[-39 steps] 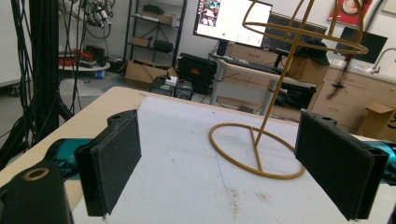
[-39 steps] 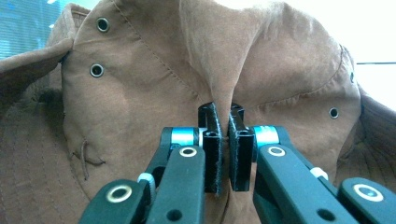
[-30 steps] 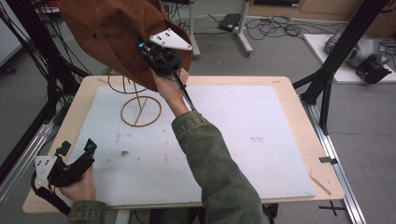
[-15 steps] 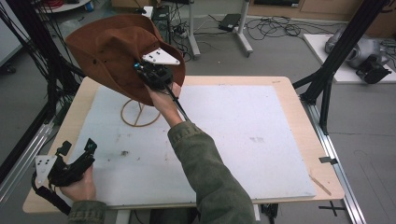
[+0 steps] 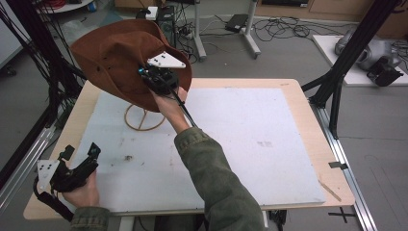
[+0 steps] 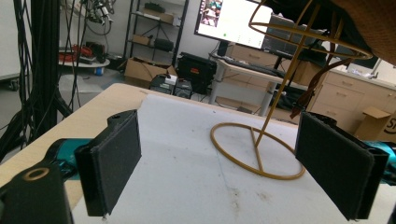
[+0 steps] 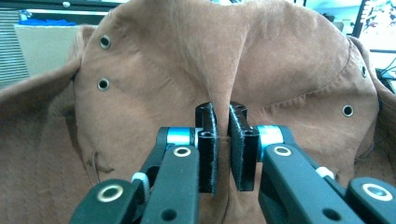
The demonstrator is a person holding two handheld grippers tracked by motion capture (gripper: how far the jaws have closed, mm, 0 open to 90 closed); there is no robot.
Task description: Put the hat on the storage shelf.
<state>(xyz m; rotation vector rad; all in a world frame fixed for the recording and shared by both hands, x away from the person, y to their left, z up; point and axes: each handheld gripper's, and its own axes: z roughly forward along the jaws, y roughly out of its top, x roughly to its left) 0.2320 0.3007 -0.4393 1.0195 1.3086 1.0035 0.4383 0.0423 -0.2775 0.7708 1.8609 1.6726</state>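
A brown suede hat (image 5: 118,57) with metal eyelets hangs over the far left of the table, above a gold wire hat stand (image 5: 143,119). My right gripper (image 5: 156,79) is shut on a pinched fold of the hat's crown (image 7: 223,84). In the left gripper view the hat stand (image 6: 261,140) rises from its ring base, its wire top under the hat's brim (image 6: 373,23). My left gripper (image 5: 79,156) rests at the table's near left corner, open, with nothing between its pads (image 6: 116,163).
A white mat (image 5: 240,144) covers the wooden table (image 5: 293,86). Black frame posts (image 5: 346,62) stand at the right and left. Cables and equipment lie on the floor behind. A monitor (image 6: 229,21) and shelves stand beyond the table.
My right gripper has carried the hat down and toward the left, lower over the wire stand. The left gripper has stayed put.
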